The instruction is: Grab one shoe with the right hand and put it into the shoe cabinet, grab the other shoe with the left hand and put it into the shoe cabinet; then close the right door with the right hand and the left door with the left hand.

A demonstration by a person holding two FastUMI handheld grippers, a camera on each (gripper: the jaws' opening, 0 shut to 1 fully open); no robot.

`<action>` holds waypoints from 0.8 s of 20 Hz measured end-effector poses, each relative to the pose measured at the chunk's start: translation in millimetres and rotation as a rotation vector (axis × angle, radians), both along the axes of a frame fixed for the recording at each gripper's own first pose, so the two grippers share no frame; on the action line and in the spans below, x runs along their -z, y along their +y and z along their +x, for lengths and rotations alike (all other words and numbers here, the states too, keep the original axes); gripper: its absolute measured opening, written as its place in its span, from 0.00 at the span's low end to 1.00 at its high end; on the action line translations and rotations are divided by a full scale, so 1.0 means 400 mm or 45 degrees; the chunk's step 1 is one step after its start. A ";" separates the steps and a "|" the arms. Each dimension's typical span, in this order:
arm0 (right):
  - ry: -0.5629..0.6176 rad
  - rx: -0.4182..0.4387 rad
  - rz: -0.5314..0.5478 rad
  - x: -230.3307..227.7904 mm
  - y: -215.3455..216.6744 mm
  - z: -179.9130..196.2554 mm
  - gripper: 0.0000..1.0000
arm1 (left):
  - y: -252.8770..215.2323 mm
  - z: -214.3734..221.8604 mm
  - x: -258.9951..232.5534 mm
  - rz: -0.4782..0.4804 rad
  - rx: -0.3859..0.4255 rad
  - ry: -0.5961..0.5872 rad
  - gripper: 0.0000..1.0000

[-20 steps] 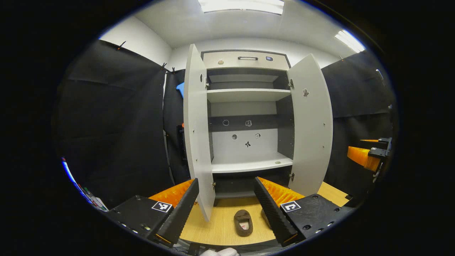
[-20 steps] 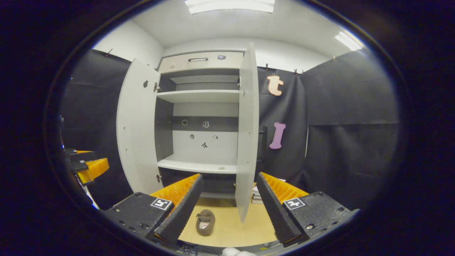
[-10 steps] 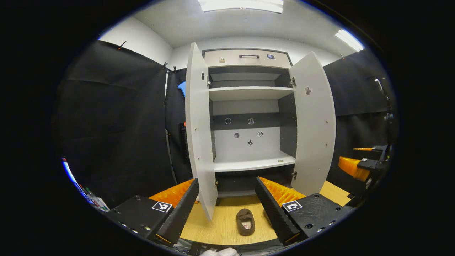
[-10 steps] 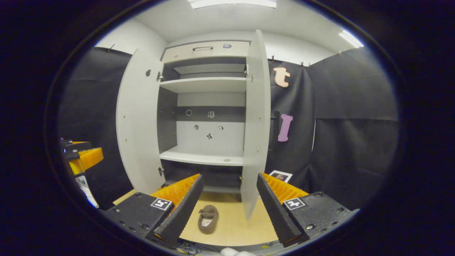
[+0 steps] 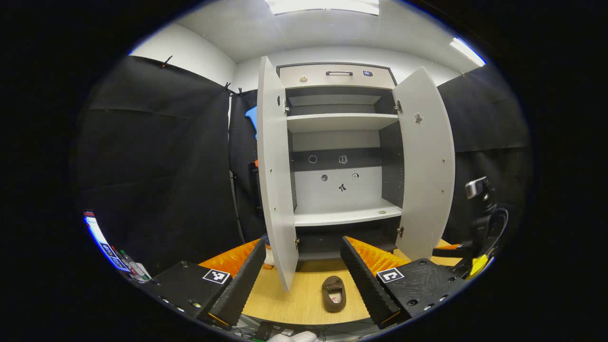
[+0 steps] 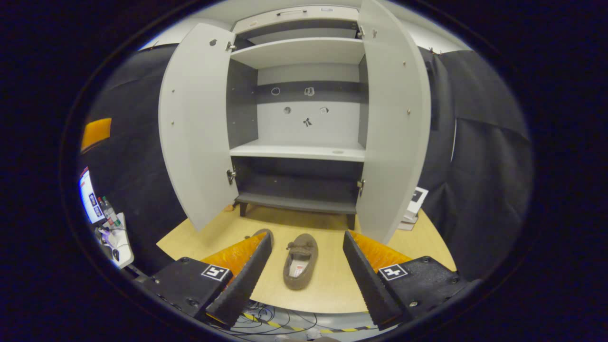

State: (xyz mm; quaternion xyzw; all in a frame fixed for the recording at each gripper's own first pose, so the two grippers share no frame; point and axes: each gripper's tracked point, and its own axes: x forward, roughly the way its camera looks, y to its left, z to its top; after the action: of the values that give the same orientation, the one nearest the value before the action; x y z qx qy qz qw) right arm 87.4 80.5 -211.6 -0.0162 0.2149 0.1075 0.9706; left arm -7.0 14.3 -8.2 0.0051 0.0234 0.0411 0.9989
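Observation:
A brown slipper-like shoe (image 6: 299,262) lies on the wooden floor in front of the open shoe cabinet (image 6: 297,151). My right gripper (image 6: 307,236) is open above it, the shoe lying beyond and between its fingers, untouched. A second brown shoe (image 6: 261,233) peeks out behind the right gripper's left finger. In the left gripper view one shoe (image 5: 334,293) lies between the open fingers of my left gripper (image 5: 301,244), well below them. Both cabinet doors stand wide open: the left door (image 5: 275,180) and the right door (image 5: 425,166).
The cabinet has white shelves and a dark bottom shelf (image 6: 294,202) near the floor. A desk with a screen and bottles (image 6: 102,213) stands at the left. A stack of papers (image 6: 413,209) lies right of the cabinet. Cables (image 6: 266,318) run along the floor's near edge.
My right gripper has moved towards the cabinet and tipped down over the shoe, which now looks larger between its fingers. The left gripper has shifted only slightly. Both stay open.

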 end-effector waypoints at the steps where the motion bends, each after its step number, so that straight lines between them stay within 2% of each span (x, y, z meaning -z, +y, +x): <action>1: 0.051 -0.020 0.000 0.049 0.013 0.010 0.99 | 0.002 -0.002 0.005 0.003 -0.011 0.013 0.95; 5: 0.257 -0.083 0.026 0.236 0.079 0.056 0.98 | 0.006 -0.004 0.014 0.005 -0.062 0.051 0.96; 9: 0.374 -0.086 0.019 0.379 0.113 0.115 0.94 | 0.013 -0.007 0.019 -0.011 -0.112 0.064 0.96; 16: 0.467 -0.079 -0.049 0.529 0.155 0.236 0.91 | 0.045 0.024 0.026 0.009 -0.214 0.106 0.96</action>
State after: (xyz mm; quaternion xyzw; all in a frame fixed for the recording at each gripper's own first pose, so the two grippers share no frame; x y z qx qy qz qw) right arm 182.0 142.4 -423.4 -0.0214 0.3897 0.1344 0.9108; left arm 2.6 32.2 -18.5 0.0082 0.0653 0.1245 0.9900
